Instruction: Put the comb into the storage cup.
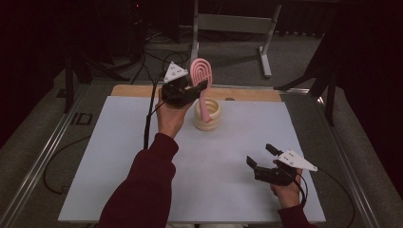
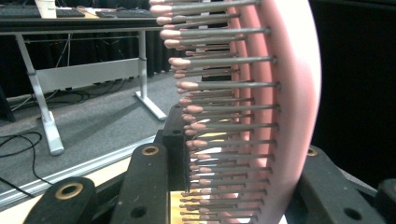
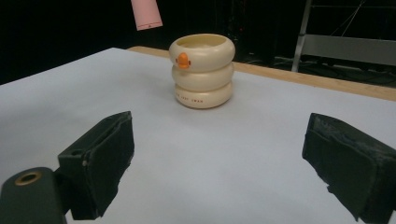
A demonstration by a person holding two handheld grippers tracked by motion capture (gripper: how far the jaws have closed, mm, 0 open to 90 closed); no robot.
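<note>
A pink hairbrush with metal pins is held upright, head up, and my left gripper is shut on it just below the head. In the left gripper view the brush stands between the black jaws, pins pointing left. Its handle hangs down over a cream ringed cup with a small orange mark. Whether the handle tip touches the cup, I cannot tell. My right gripper rests open near the table's front right, aimed at the cup, with nothing between its jaws.
A white sheet covers the table, with a wooden strip along the far edge. Beyond it is grey carpet with cables and a desk frame.
</note>
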